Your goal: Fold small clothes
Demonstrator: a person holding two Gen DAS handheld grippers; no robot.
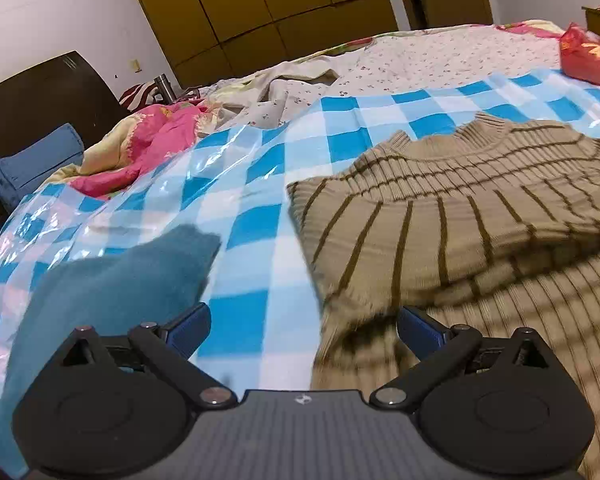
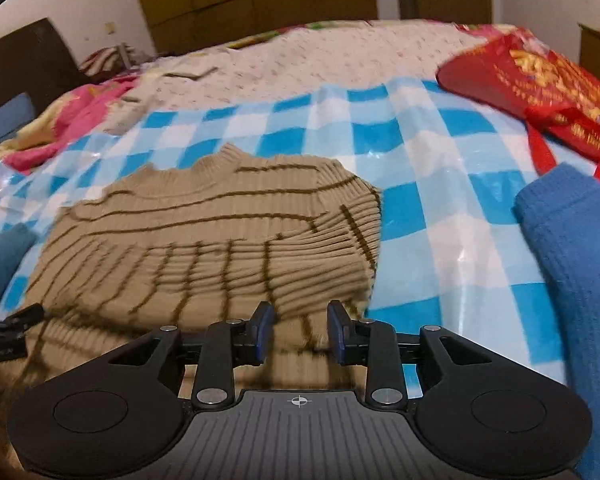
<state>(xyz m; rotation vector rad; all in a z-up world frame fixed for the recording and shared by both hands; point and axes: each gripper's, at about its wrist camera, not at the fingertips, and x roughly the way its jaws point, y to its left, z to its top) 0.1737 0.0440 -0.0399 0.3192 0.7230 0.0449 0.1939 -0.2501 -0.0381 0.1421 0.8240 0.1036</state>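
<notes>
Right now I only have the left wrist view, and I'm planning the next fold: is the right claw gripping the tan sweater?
Observer: No. The right claw stands part open over the near part of the striped sweater; its pads pinch no knit.
Operator: Anything lying to the right of the sweater?
Observer: Yes, a blue knit garment lies on the checked sheet, apart from the sweater.
Operator: And the red bag?
Observer: The red bag has its handles trailing toward the blue garment's far end; I cannot tell whether they touch.
</notes>
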